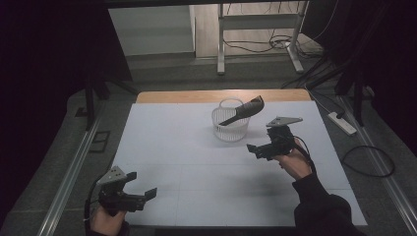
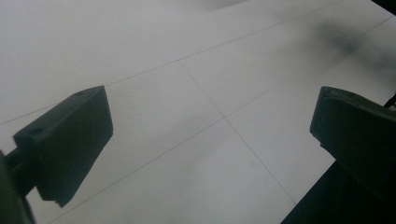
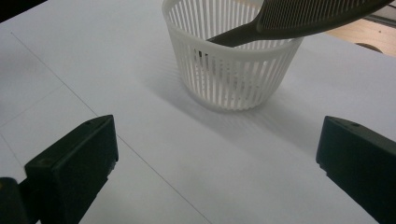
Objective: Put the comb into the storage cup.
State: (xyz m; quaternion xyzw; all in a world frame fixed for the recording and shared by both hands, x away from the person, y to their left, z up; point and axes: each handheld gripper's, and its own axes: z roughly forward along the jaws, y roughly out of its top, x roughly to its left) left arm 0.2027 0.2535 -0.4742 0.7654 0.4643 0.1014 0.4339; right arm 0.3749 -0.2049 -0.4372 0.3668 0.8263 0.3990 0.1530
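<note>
Nearest the camera, the left gripper (image 1: 139,186) is held low over the front left of the white tabletop (image 1: 187,162), jaws spread wide and nothing between them; in the left gripper view bare white surface is seen beyond the two black jaws. Further in, on the right, the right gripper (image 1: 256,150) is carried by a hand (image 1: 295,163) in a dark sleeve, jaws likewise set wide apart and empty, and pointed toward the basket. In the right gripper view the white slatted basket (image 3: 233,60) is seen just ahead, near but apart from the jaws. A dark comb (image 3: 299,19) is lodged in it, handle end down inside, toothed end sticking out over the rim at a slant. From the high view the basket (image 1: 230,125) is found at the far middle of the tabletop, the comb (image 1: 244,111) leaning out to the right. The placing is judged done: the comb is in, nothing is gripped. Little seems left beyond the grippers being drawn clear.
</note>
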